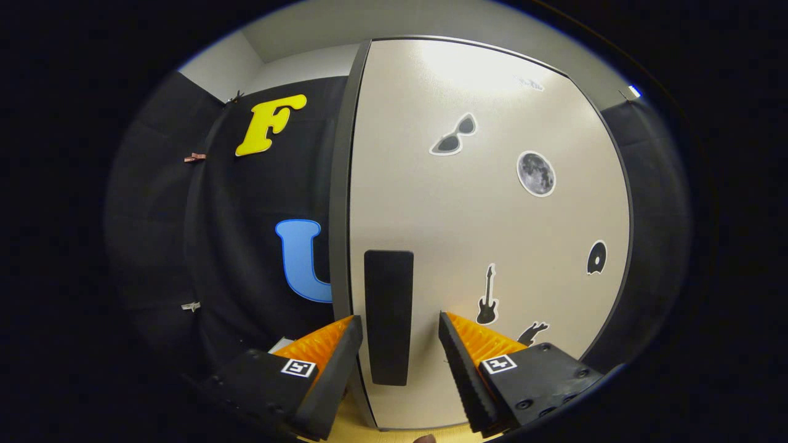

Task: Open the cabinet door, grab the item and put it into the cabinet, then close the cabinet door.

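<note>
We've got the gripper point(399, 326) spread wide, fingers either side of the cabinet door's point(486, 221) dark handle point(388, 317), w/ gaps both sides, holding nothing. Door shut, stickers on it beyond the handle. Can't see the item to stow.

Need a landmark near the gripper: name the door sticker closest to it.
The hand-shaped sticker, just beyond the open gripper's finger and below the guitar sticker; sunglasses, moon and disc stickers sit farther up.

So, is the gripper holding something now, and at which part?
Nothing is held. The gripper is open, its fingers on either side of the black handle of the closed cabinet door, not pressing on it.
</note>
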`<state>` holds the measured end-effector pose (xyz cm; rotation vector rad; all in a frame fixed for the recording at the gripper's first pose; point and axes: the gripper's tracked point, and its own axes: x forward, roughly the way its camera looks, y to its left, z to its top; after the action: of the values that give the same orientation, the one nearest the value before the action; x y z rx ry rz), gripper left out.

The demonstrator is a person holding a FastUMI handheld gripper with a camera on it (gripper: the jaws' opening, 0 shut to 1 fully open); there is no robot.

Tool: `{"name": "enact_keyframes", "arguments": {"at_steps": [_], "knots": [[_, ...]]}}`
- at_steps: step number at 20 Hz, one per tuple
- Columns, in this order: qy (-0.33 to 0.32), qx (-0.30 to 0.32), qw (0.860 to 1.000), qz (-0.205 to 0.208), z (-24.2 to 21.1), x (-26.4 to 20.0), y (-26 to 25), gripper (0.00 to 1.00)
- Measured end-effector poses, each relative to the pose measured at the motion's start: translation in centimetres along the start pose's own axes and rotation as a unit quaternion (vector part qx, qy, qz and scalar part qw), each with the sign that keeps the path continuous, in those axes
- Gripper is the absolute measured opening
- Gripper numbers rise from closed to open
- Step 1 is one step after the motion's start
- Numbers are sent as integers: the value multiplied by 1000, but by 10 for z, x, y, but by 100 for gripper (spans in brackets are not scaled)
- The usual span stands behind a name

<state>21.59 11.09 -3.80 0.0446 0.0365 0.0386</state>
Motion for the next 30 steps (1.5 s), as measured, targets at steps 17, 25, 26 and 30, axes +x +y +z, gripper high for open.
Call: {"name": "enact_keyframes", "arguments": {"at_steps": [17,25,26,30], "knots": [[5,12,1000,24,5,-32,4,22],[3,31,998,59,9,-122,-27,22],[1,34,998,61,10,-135,-33,22],[2,39,997,68,10,-179,-57,22]]}}
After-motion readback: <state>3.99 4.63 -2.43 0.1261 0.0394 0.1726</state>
